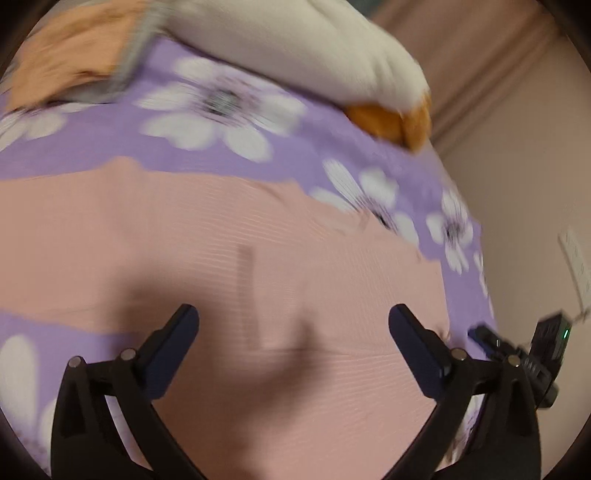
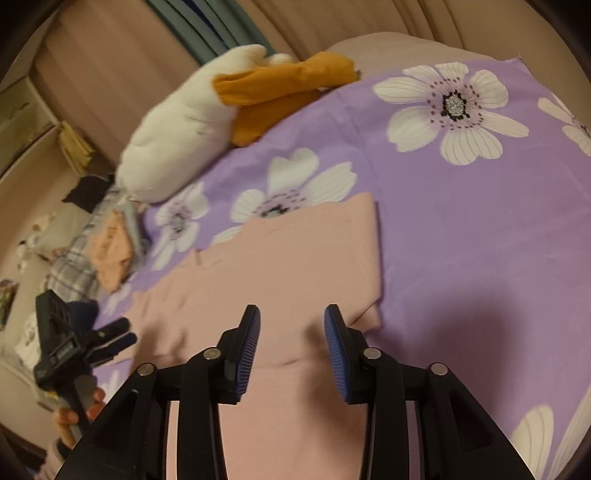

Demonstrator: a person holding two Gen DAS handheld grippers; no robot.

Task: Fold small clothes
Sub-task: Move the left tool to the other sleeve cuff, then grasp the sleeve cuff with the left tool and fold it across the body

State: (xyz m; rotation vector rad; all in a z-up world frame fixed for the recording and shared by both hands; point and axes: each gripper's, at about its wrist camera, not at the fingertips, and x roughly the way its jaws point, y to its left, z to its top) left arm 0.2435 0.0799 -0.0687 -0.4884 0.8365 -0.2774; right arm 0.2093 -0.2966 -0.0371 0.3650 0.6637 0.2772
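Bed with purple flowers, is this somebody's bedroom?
Probably a bedroom. The flowered sheet covers a bed, a plush duck lies on it beside a pile of clothes, and curtains hang behind.

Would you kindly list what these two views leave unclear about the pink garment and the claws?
- Pink garment: near edge hidden under the right claw, right wrist view.
- Its ribbed surface: motion-blurred, left wrist view.
- Left claw: open, but contact with the cloth cannot be told.
- Clothes pile: small, blurred.
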